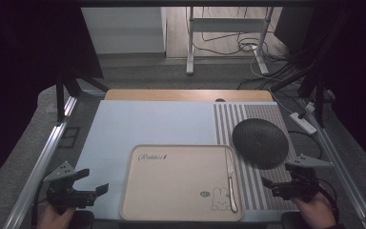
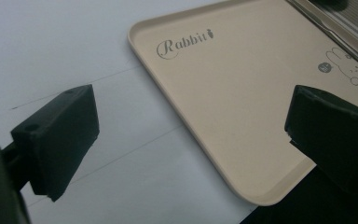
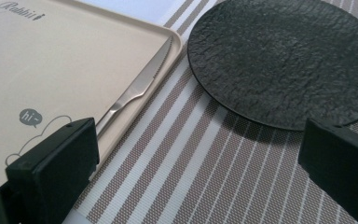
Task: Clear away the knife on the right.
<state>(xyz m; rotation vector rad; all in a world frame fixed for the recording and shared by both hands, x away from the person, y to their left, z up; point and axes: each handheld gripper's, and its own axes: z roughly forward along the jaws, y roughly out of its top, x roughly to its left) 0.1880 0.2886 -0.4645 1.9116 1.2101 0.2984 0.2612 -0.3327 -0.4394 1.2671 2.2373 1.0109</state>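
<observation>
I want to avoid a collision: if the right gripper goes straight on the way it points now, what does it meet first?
Probably the black round plate: the open right gripper points over the striped mat toward it, though depth is unclear.

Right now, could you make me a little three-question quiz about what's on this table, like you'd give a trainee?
1. True or false: the knife lies inside the beige tray, along its right edge.
2. Multiple choice: the black plate rests on (a) the tray, (b) the striped mat, (c) the bare blue surface.
3. Fill in: the jaws of the left gripper and the right gripper both stand ____, holding nothing.

Key: 1 true; 2 b; 3 open.
</observation>
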